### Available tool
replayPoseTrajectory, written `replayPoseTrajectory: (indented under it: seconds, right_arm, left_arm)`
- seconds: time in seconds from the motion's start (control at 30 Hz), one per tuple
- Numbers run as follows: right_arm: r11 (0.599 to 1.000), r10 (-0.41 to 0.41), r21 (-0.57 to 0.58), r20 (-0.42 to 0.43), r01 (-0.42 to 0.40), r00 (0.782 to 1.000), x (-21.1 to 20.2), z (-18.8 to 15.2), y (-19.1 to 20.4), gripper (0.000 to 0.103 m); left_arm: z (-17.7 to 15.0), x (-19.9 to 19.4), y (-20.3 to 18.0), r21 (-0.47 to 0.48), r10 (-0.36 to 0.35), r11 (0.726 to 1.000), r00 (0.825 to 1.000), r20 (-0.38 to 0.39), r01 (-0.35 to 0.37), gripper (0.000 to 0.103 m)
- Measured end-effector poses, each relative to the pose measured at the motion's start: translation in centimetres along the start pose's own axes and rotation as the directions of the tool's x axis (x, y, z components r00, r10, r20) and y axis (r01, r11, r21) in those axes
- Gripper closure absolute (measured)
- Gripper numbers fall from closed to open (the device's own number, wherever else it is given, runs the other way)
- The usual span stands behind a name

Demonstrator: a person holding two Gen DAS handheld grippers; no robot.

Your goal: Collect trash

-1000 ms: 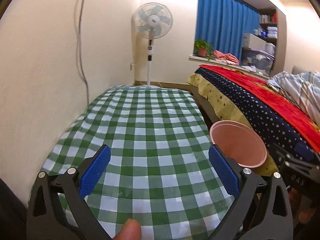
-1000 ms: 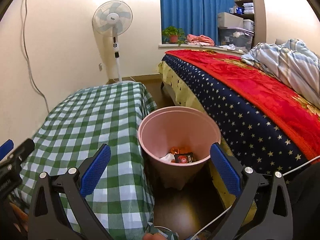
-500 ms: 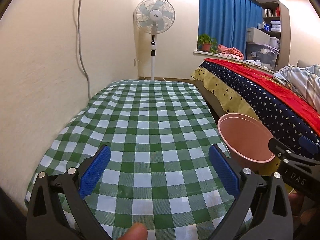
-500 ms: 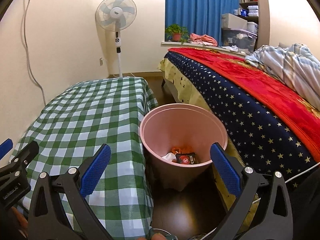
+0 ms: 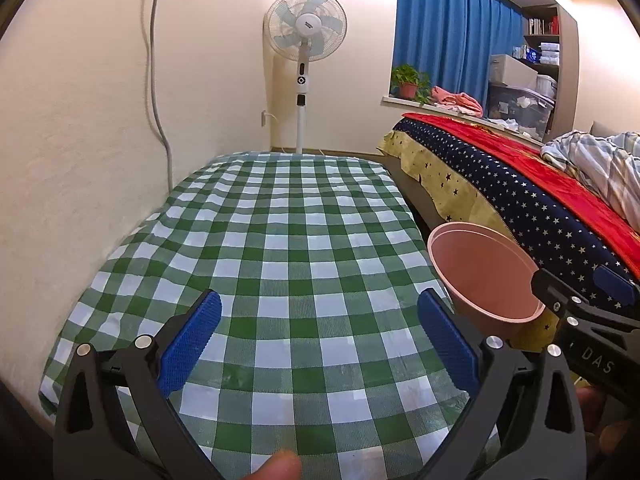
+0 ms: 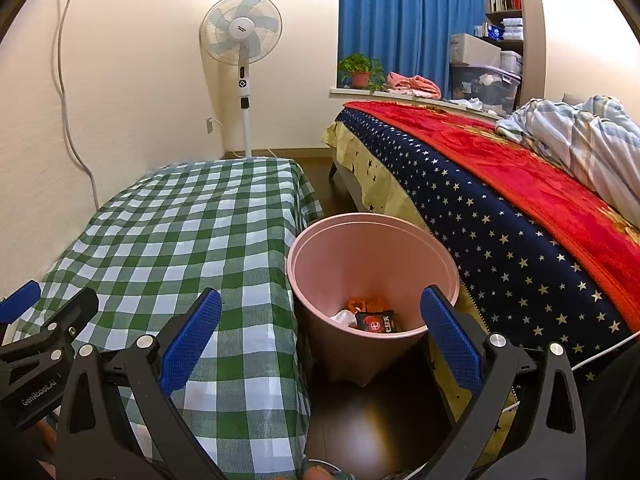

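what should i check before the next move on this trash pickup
1. Left gripper open and empty: ok.
2. Right gripper open and empty: ok.
3. Bin upright beside the table, between it and the bed: ok.
4. Trash inside the bin: ok, wrappers at the bottom.
5. Trash left on the tablecloth: none visible, ok.
6. Trash on the floor: cannot tell, mostly hidden.

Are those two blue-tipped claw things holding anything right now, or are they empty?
Nothing is held. The left gripper has its jaws open over the checked tablecloth, and the right gripper has its jaws open above the pink bin, where the trash already lies.
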State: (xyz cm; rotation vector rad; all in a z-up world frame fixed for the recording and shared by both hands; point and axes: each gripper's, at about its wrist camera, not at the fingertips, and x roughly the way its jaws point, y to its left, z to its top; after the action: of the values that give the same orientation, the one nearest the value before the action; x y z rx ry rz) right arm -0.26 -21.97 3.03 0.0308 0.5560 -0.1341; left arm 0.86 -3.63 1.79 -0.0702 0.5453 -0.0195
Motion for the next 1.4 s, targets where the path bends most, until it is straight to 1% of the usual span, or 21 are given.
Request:
replayPoseTrajectory:
  seconds: [1.4]
  right_arm:
    - [1.0,-0.001,-0.006,0.004,0.001,1.0,-0.18,0.04,0.02,0.005]
  left_arm:
    - [-0.1,0.14,-0.03,-0.006,-0.006,1.0,1.0,-0.004,0.006,0.008]
